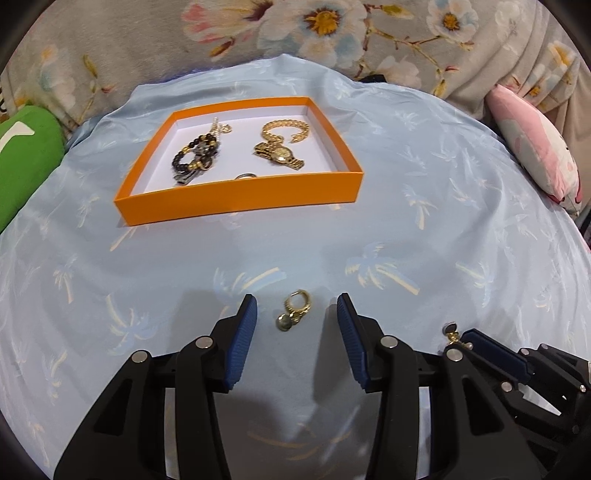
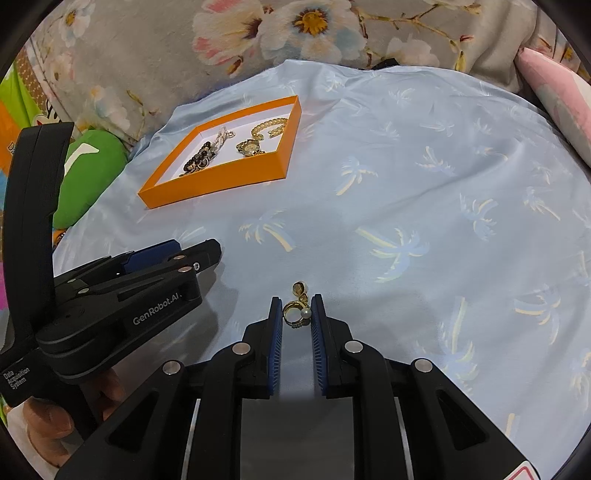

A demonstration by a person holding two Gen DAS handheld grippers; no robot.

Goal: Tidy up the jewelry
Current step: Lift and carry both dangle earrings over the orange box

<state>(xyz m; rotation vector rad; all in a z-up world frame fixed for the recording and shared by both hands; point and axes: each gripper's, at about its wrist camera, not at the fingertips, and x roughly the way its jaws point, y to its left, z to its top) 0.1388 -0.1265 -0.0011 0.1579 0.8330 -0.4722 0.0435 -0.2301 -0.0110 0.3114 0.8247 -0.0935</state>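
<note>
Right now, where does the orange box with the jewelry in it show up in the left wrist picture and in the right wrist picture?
Left wrist view: the orange box sits upper centre, beyond the open left gripper.
Right wrist view: the orange box lies upper left, past the left gripper, far from the right gripper, which is shut on a gold earring.
Shared landmark: the gold watch in the box's right half.

A pale blue cloth [image 1: 424, 229] printed with palm trees covers the surface. A floral blanket [image 1: 295, 33] lies beyond, a green cushion [image 1: 26, 155] far left, a pink pillow [image 1: 535, 147] right.
</note>
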